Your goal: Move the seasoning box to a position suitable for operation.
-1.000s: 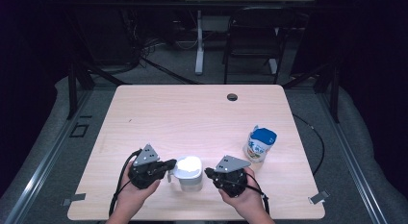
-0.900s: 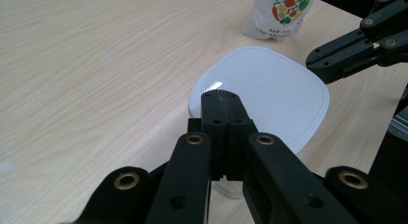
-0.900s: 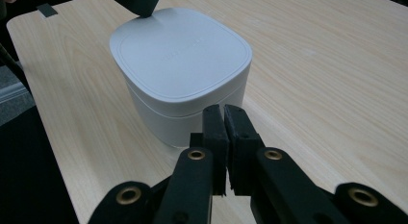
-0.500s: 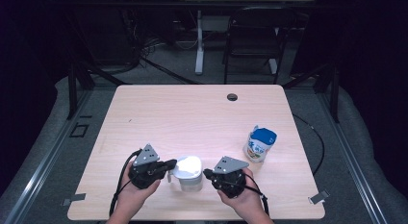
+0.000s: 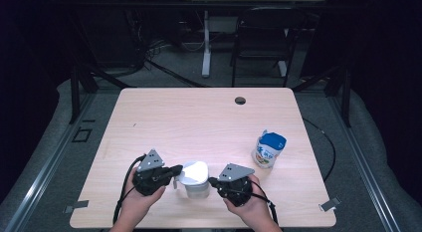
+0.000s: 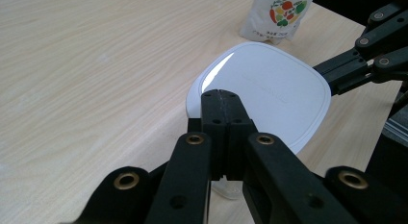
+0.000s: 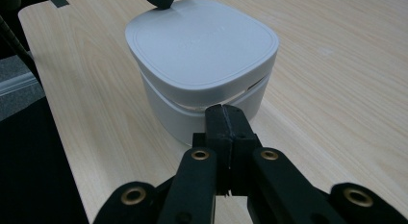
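Left gripper (image 5: 175, 171), jaws pressed together on nothing, tips resting at the lid edge of the white rounded-square plastic container (image 5: 195, 178) near the front of the pale wooden counter (image 5: 199, 117). Right gripper (image 5: 212, 181), jaws together too, noses against its other side. Further right stands a blue-and-white printed pouch (image 5: 268, 149).

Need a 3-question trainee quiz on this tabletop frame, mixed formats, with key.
1. True or false: both claws are shut, with nothing between their jaws.
2. The white container sits: A) between the left claw and the right claw; B) beside the table's cable hole; C) on the pouch.
3. Fill in: the blue-topped pouch stands ____ on the table.

Key: 1 true; 2 A; 3 upright.
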